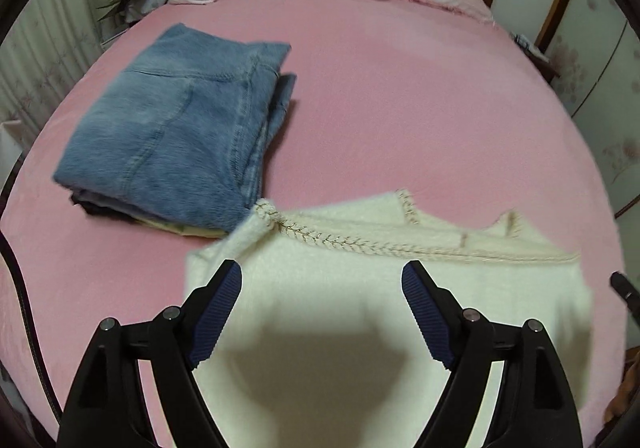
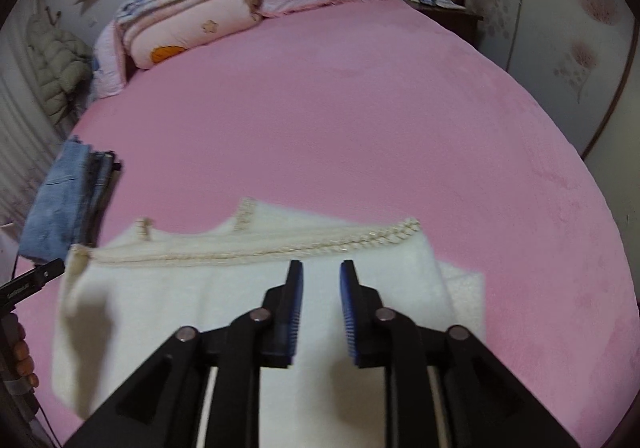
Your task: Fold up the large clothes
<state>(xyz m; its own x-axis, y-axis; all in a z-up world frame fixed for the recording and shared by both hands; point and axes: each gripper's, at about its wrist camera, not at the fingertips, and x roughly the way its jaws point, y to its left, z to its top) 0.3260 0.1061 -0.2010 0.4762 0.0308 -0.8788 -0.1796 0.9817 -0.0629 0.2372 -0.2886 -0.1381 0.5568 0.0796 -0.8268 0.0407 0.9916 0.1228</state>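
Both claws gape empty above the folded white sweater (image 1: 360, 288): left claw (image 1: 322, 272) wide, right claw (image 2: 320, 272) narrower

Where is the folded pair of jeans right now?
The folded jeans lie on the pink bed, left of centre in the left wrist view, their near corner touching the white knit garment; the right wrist view shows them at its left edge.

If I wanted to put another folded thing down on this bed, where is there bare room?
The widest bare stretch of pink sheet lies between the white garment and the bedding pile by the headboard. The side right of the white garment is bare too. Left is crowded: the folded jeans meet the white garment's corner.
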